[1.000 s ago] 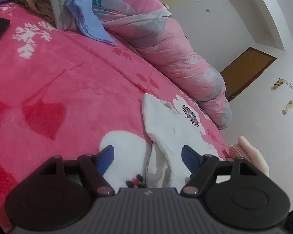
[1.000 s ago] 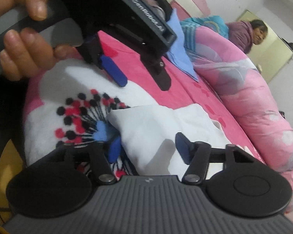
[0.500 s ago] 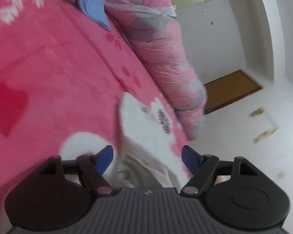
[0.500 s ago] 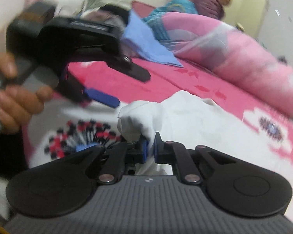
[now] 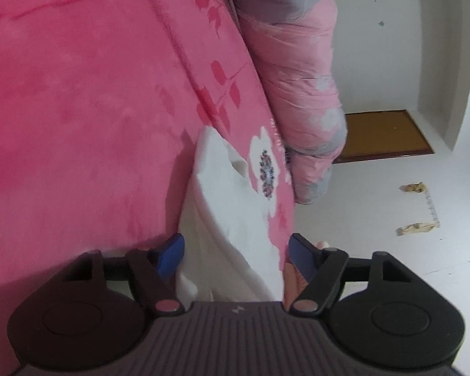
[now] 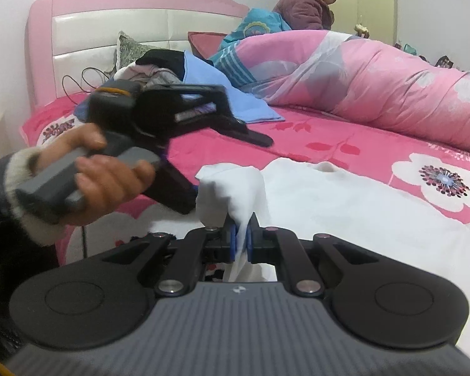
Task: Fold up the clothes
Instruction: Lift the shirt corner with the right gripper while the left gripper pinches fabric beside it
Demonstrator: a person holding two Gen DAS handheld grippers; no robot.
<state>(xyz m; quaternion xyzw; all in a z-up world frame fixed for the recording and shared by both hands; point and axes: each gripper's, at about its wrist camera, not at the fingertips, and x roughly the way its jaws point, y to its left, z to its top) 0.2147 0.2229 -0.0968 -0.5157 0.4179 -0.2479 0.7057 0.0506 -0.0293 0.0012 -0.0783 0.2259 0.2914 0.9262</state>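
A white garment [image 6: 344, 200] lies spread on the pink floral bedspread [image 6: 313, 134]. My right gripper [image 6: 240, 238] is shut on a bunched corner of it, and that corner stands lifted off the bed. In the left wrist view the same white garment [image 5: 222, 206] runs from between the fingers toward the bed's edge. My left gripper [image 5: 236, 252] is open, its blue pads on either side of the cloth without pinching it. In the right wrist view the left gripper [image 6: 172, 119] shows as a black tool held in a hand [image 6: 109, 181], just left of the lifted corner.
A rolled pink quilt [image 6: 376, 84] lies along the far side of the bed. A pile of clothes [image 6: 172, 65] and a blue cloth sit by the pink headboard [image 6: 109, 22]. A person [image 6: 310, 3] sits behind the quilt. Beyond the bed's edge are floor and a brown door [image 5: 382, 138].
My right gripper has shut on the garment's corner and raised it. The left gripper has tilted and swung toward the bed's edge, staying open over the cloth.
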